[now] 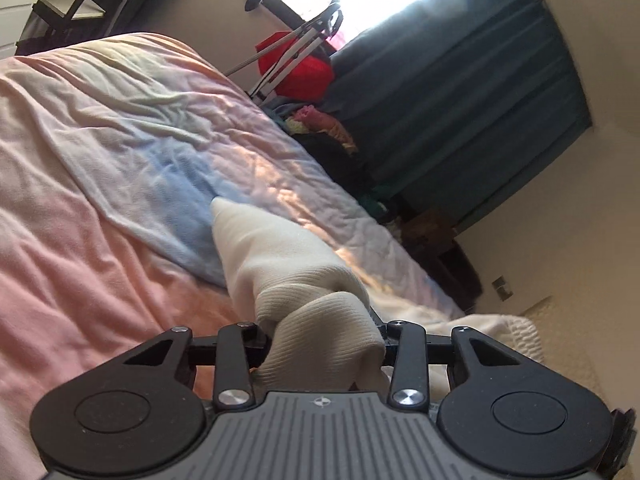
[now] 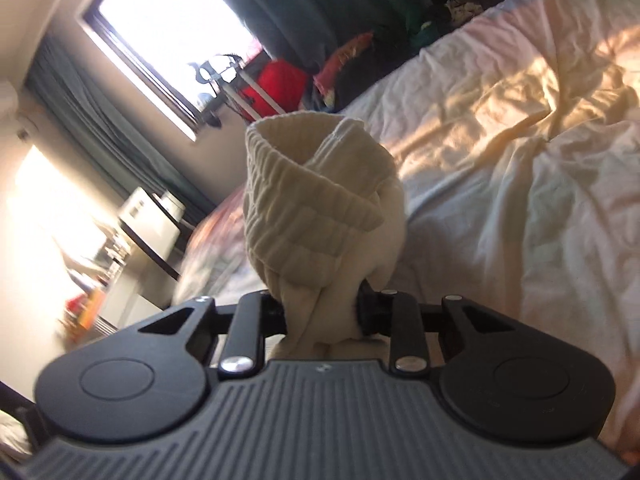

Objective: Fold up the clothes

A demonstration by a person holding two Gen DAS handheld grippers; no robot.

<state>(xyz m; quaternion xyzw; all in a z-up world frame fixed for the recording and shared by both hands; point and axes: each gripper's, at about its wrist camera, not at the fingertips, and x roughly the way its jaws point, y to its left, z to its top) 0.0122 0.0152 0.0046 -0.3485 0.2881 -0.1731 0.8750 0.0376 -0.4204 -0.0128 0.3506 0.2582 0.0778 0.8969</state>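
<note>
The left gripper [image 1: 326, 344] has its jaws clenched on a bunched, ribbed fold of a cream garment [image 1: 280, 264], and the cloth trails forward from the pinch to a pointed tip lying over the bedspread [image 1: 100, 168]. The right gripper [image 2: 322, 312] likewise grips a gathered wad of the same cream garment [image 2: 316, 196], whose ribbed hem stands up in a loop above the jaws. Each hand seems to take one end so the cloth can be lifted and spread before folding. Beyond lie the rumpled bed, a red bag [image 1: 296, 64] by the window [image 2: 168, 32] and dark curtains [image 1: 460, 100]
</note>
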